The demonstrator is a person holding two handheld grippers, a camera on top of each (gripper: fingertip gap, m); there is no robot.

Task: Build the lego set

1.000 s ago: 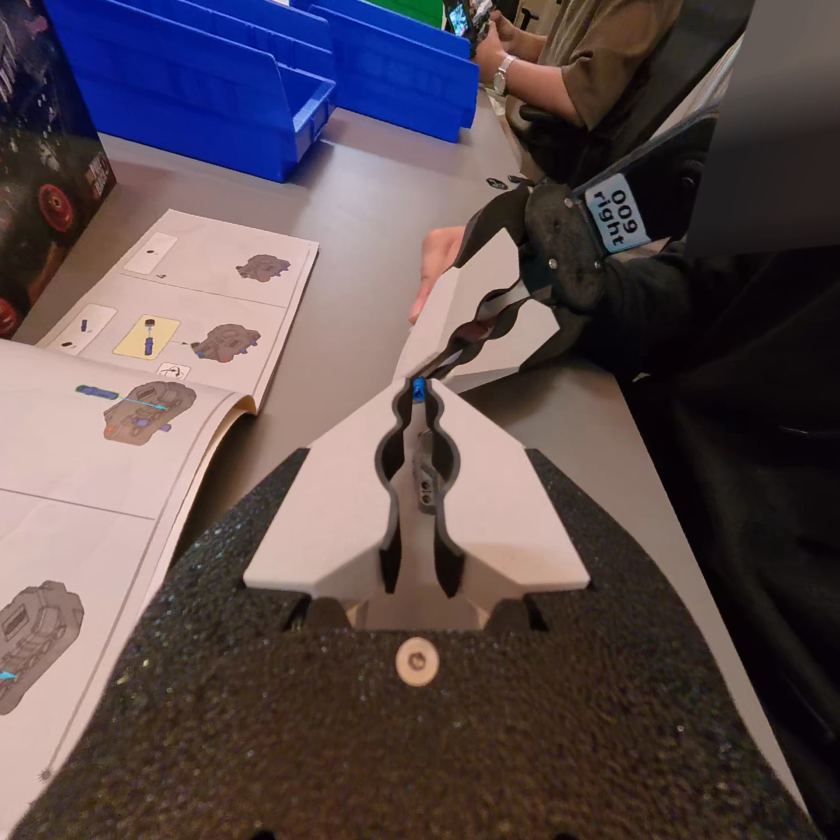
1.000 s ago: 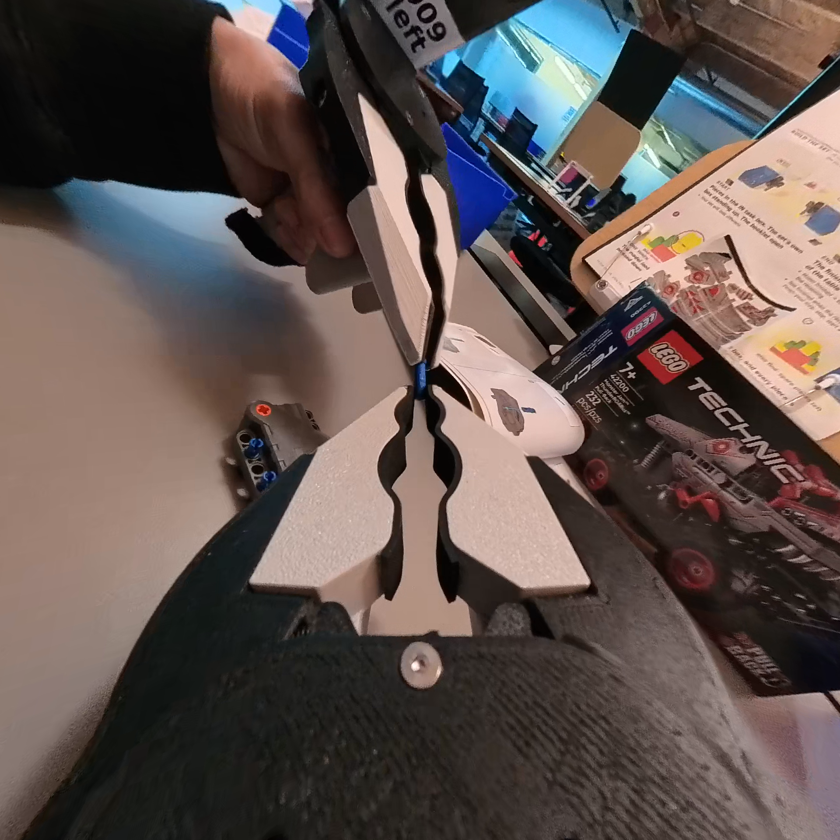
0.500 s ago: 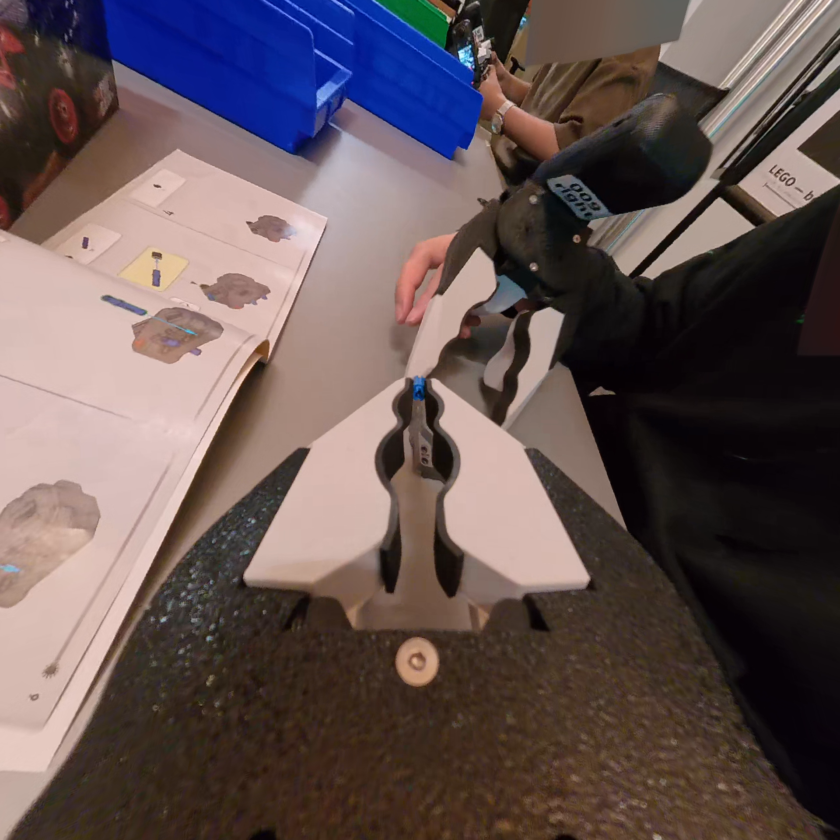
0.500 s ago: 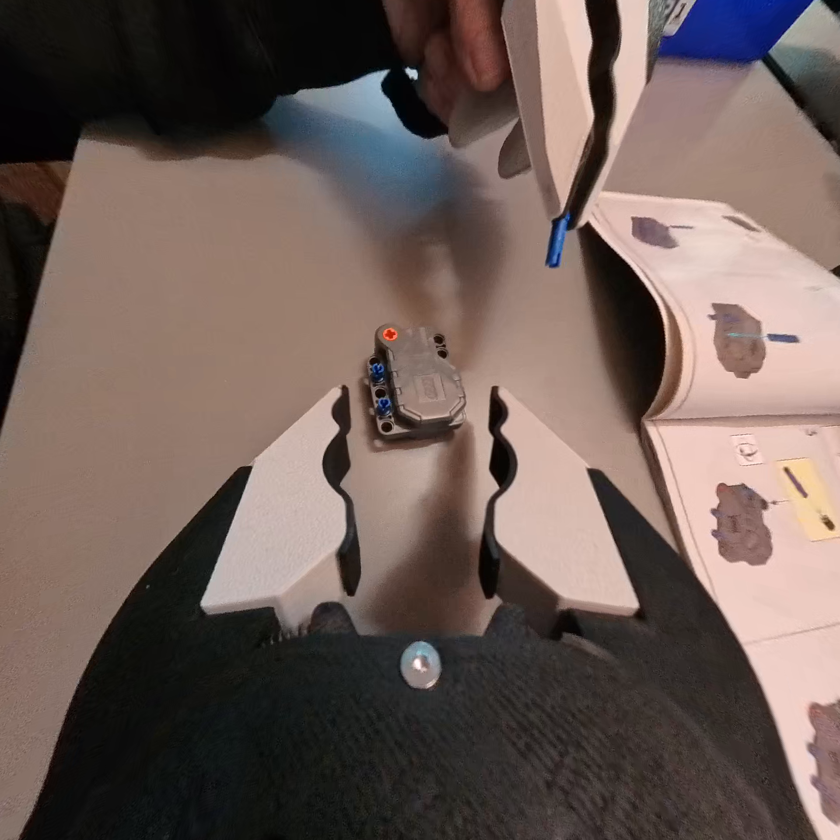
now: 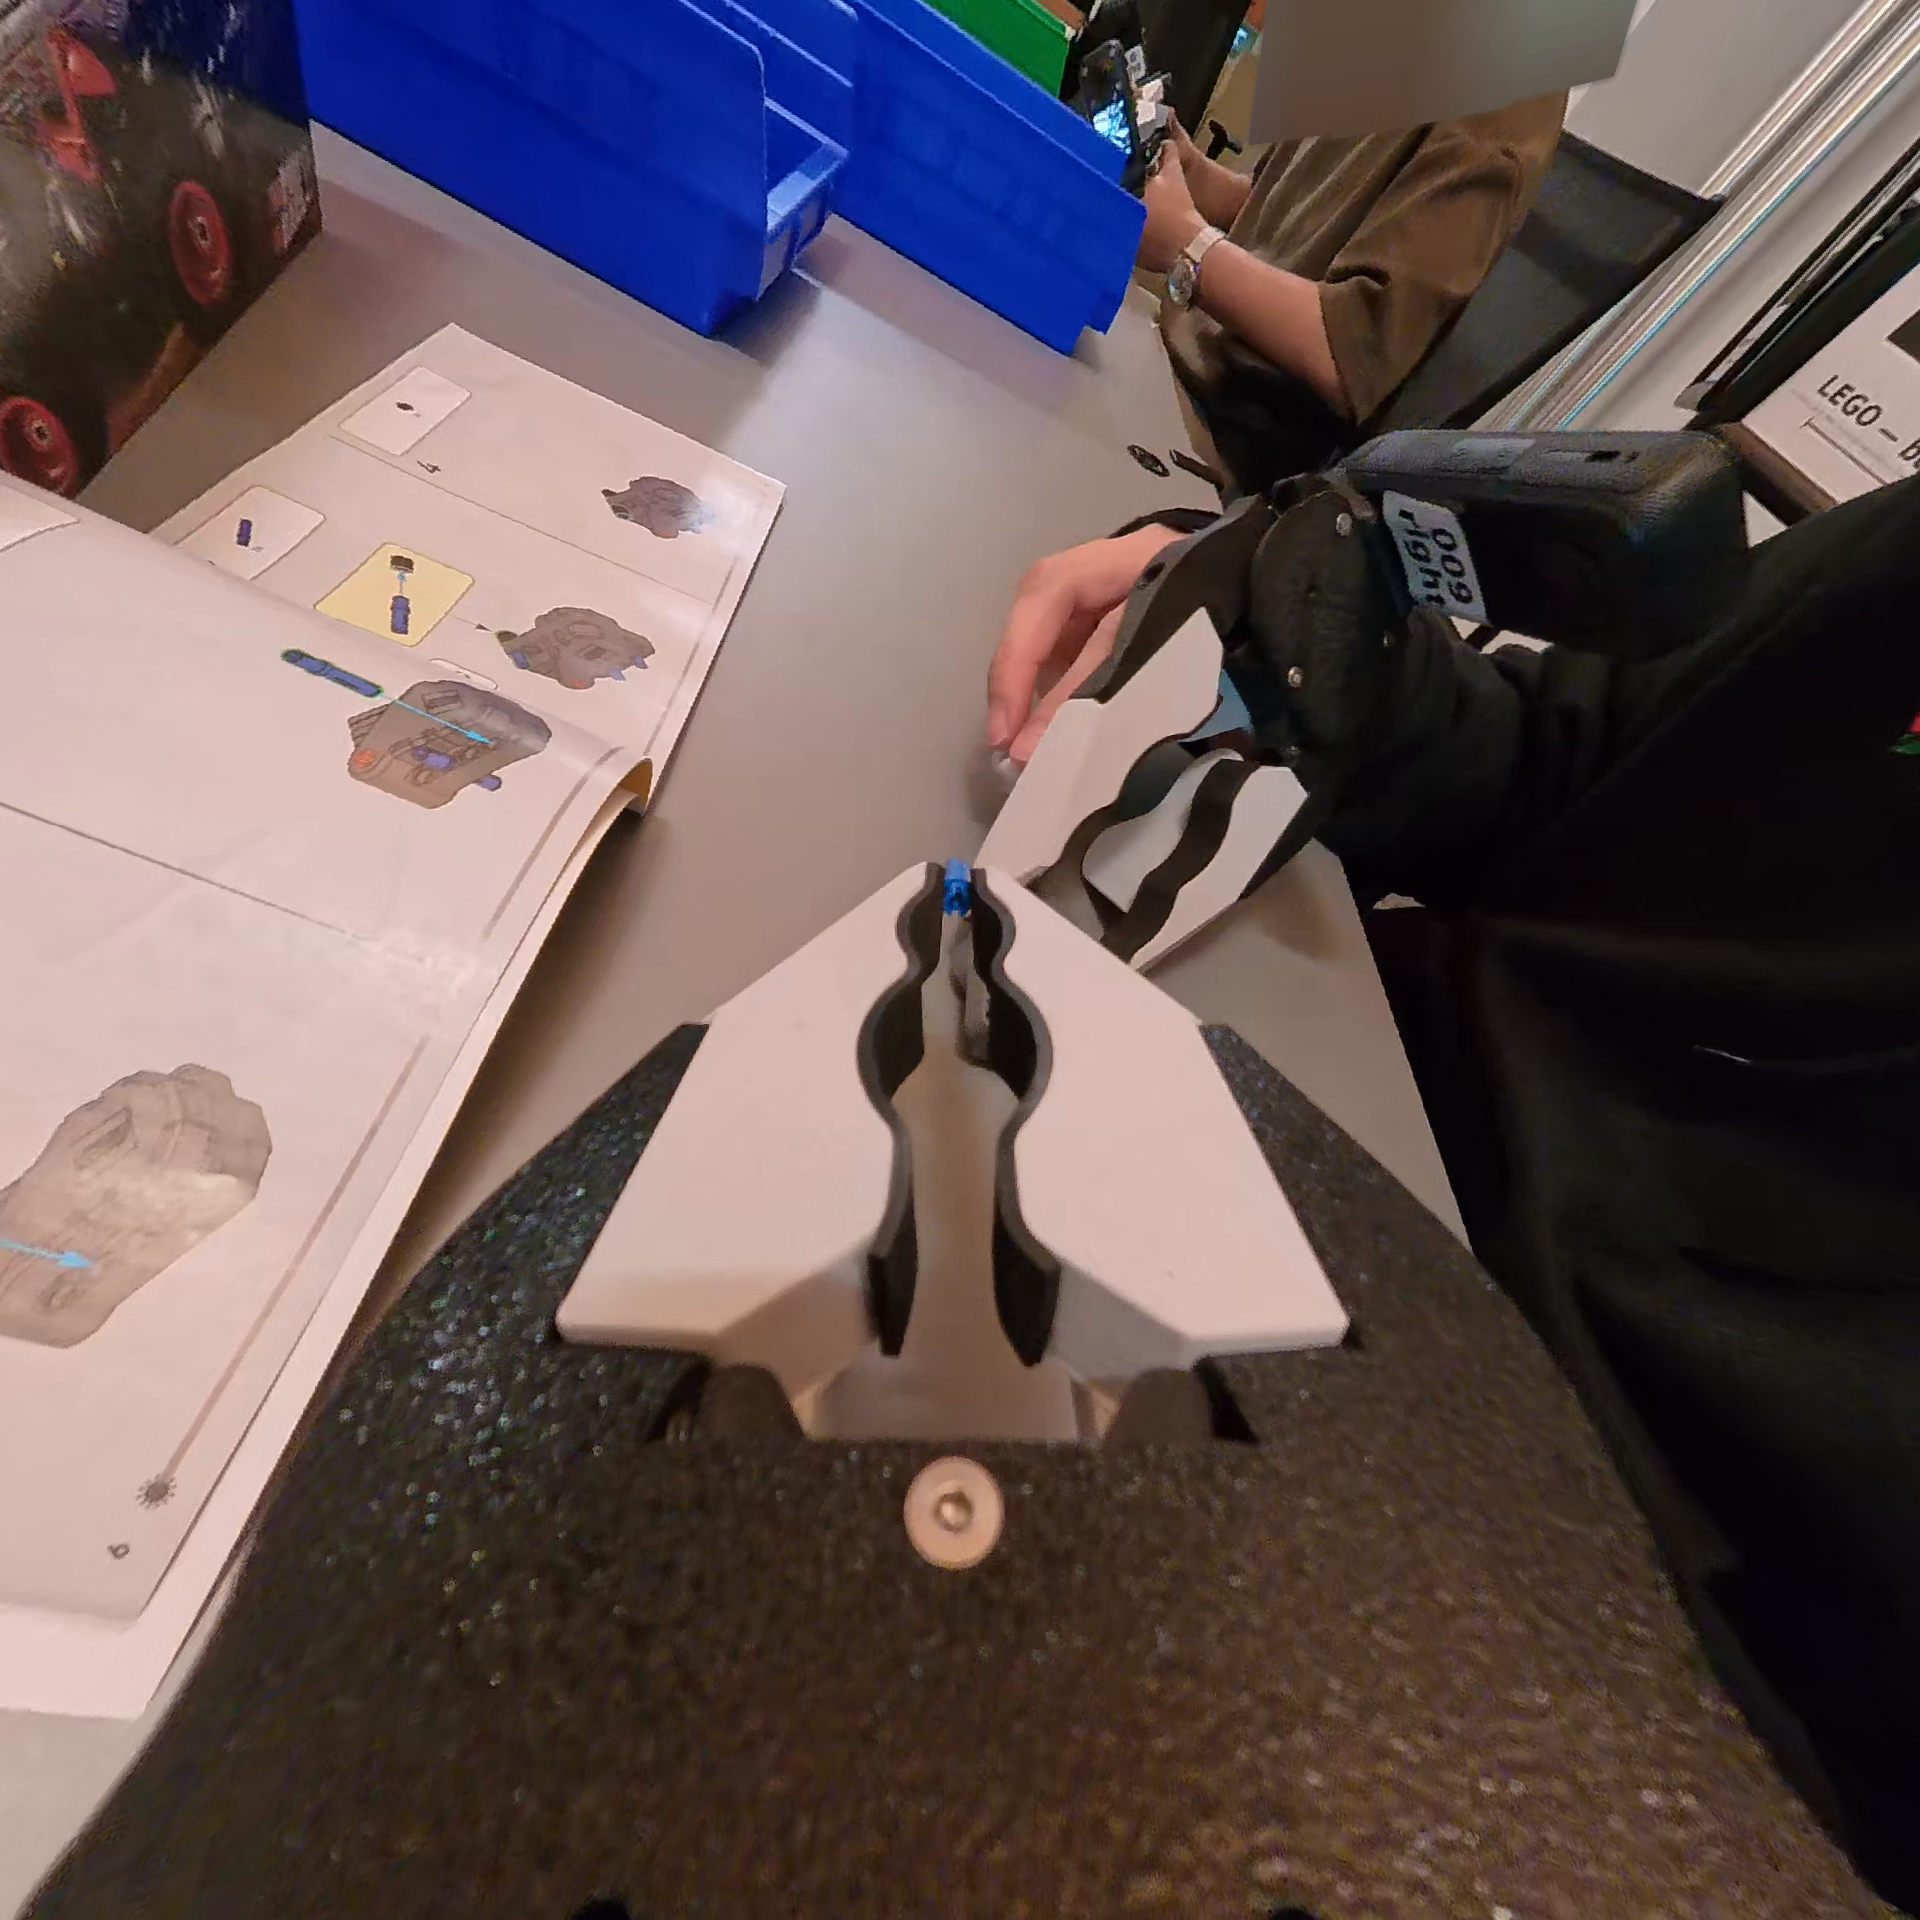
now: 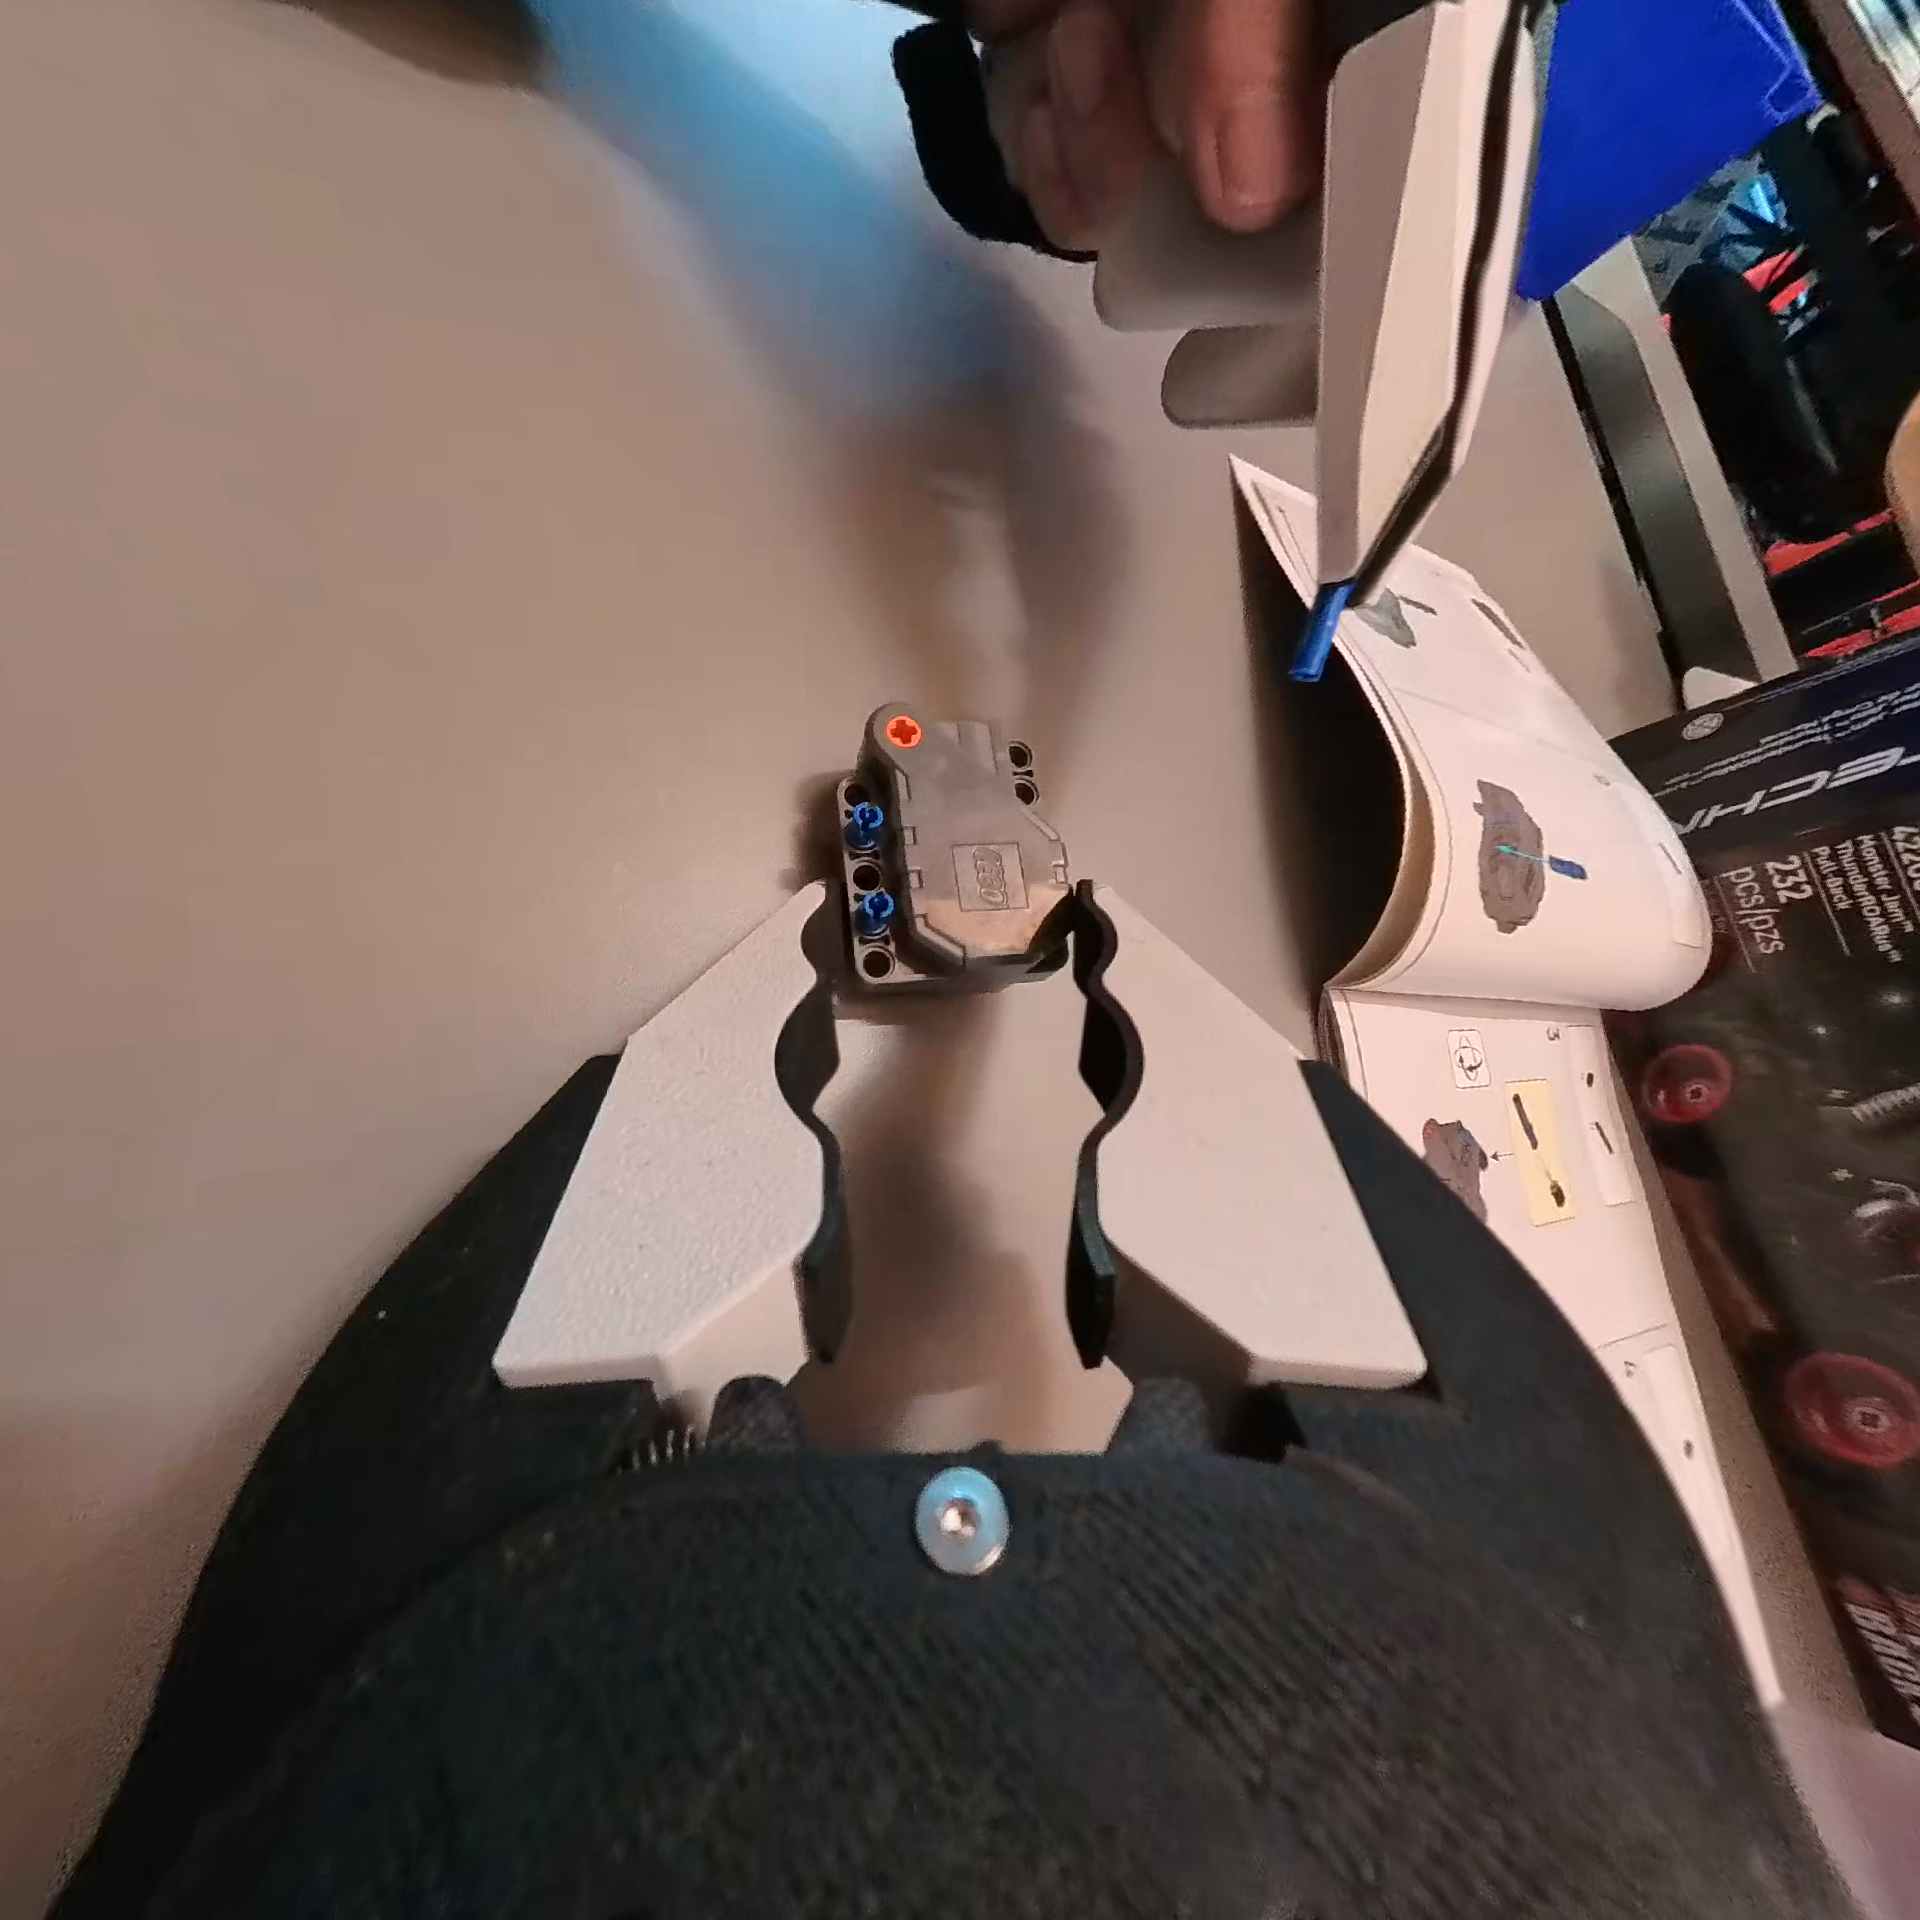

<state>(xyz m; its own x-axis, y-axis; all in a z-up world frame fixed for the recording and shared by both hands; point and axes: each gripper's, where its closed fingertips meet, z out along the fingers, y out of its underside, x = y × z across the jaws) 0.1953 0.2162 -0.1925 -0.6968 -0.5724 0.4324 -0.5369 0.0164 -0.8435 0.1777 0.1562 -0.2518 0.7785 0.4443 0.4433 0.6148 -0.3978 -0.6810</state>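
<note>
From the left wrist view, we hold the left gripper (image 5: 954, 883) with its fingers pressed together on a small blue pin (image 5: 954, 896), which pokes out at their tips above the grey surface (image 5: 862, 520). An open instruction booklet (image 5: 312, 748) lies to our left, with a dark set box (image 5: 125, 208) at the far left corner and blue bins (image 5: 675, 135) beyond it. Ahead to the right, the right gripper (image 5: 1091, 894) angles down towards the surface, fingers spread; a bare hand (image 5: 1049, 644) rests just behind it. Another person in a brown shirt (image 5: 1382, 208) sits at the far end.

From the right wrist view, our right gripper (image 6: 951, 914) has its fingers wide apart, straddling the near end of a grey motor block (image 6: 956, 862) that lies flat on the surface (image 6: 416, 623). We cannot tell whether either fingertip touches it. The block carries an orange cross hole at its far corner and two blue pins (image 6: 871, 862) along its left side. Upper right, the left gripper (image 6: 1340, 582) hangs above the booklet (image 6: 1507, 831), the blue pin (image 6: 1317, 634) jutting downwards from its closed fingers, well apart from the block. The set box (image 6: 1818, 1039) sits at the right edge.
</note>
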